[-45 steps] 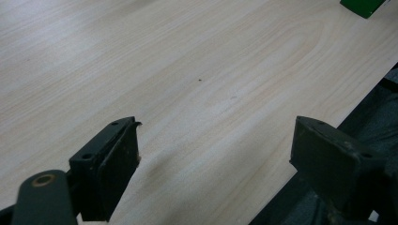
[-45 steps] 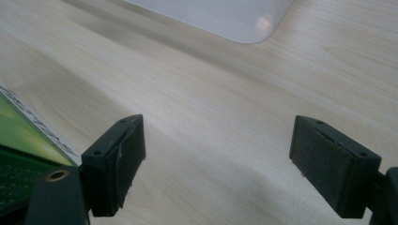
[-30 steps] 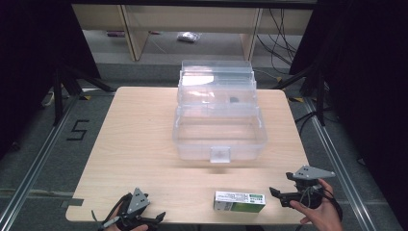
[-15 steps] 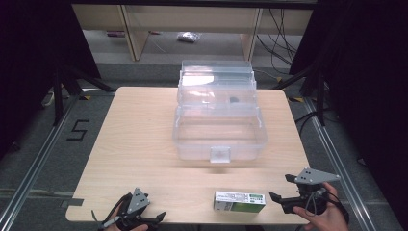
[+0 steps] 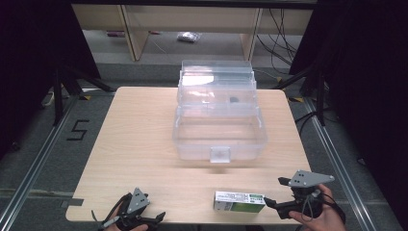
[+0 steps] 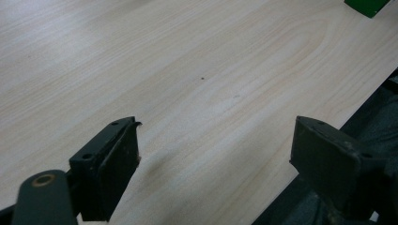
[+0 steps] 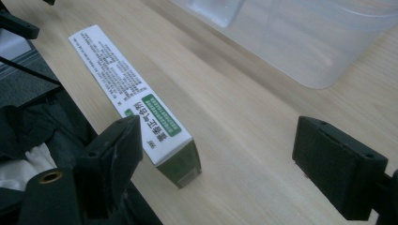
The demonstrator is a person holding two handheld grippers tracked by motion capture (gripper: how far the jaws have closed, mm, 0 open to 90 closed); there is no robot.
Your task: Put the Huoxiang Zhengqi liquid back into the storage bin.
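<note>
Right now the small white and green carton (image 5: 239,201) lies flat near the front edge of the wooden table (image 5: 144,144), in front of the clear plastic box (image 5: 219,137). Its long side runs left to right. The right gripper (image 5: 270,202) is just beside its right end, jaws wide open, holding nothing. The left gripper (image 5: 156,217) is much farther away, also wide open. The tiny print on the carton is too small to read.

Small white-and-green carton (image 5: 239,201) with fine printed text on its white top face, green end panel, lying flat on its long side, closed, near the wooden table's (image 5: 144,144) front edge, well in front of the clear plastic box (image 5: 219,130)
</note>
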